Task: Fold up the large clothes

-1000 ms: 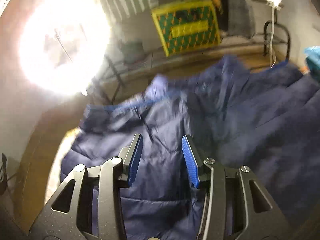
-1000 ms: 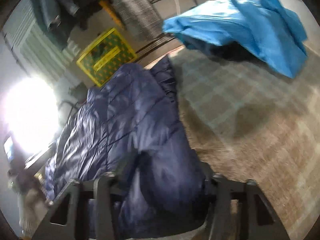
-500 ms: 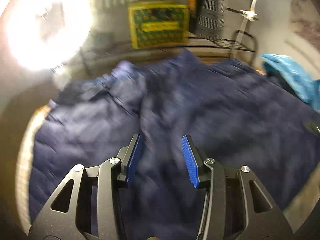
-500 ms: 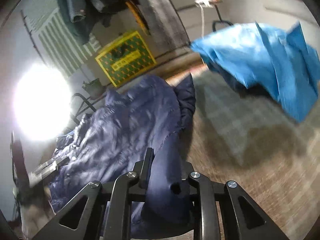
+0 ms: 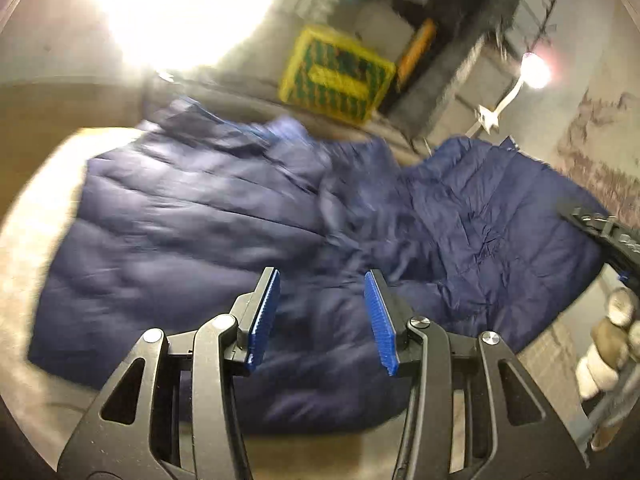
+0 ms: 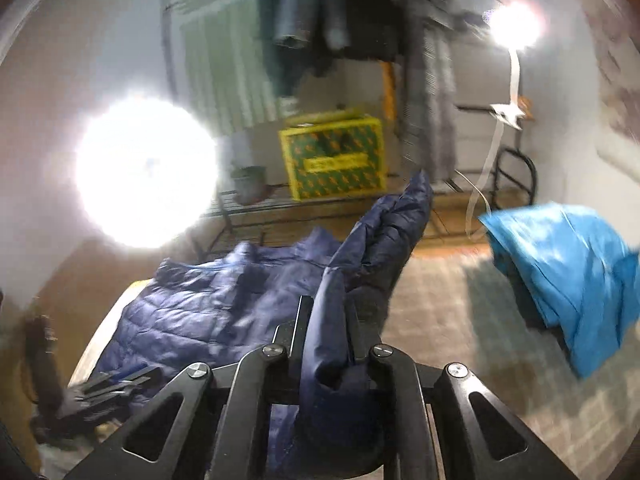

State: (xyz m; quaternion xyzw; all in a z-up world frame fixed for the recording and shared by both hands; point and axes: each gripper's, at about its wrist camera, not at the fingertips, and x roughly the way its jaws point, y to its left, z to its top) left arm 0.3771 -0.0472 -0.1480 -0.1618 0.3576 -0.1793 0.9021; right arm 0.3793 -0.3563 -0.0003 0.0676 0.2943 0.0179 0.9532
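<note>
A navy quilted jacket (image 5: pixel 180 220) lies spread on a beige checked surface (image 6: pixel 460 320). My left gripper (image 5: pixel 320 276) hovers over the jacket's middle, its blue pads (image 5: pixel 266 312) apart with nothing between them. My right gripper (image 6: pixel 328 308) is closing, and a thick fold of the jacket (image 6: pixel 200 312) is pinched between its jaws. That part rises as a ridge (image 6: pixel 392 220) above the rest. In the left wrist view the right gripper (image 5: pixel 600 228) shows at the right edge, held by a gloved hand (image 5: pixel 608 344). The left gripper (image 6: pixel 108 384) shows low left in the right wrist view.
A bright blue garment (image 6: pixel 568 272) lies crumpled on the surface to the right. Beyond the far edge stand a yellow-green box (image 6: pixel 336 160) on a low rack, a glaring lamp (image 6: pixel 144 172) and hanging clothes (image 6: pixel 320 8).
The right gripper closed on a fold of the jacket and lifted it off the surface. The left gripper, still open, swept sideways across the jacket and rolled.
</note>
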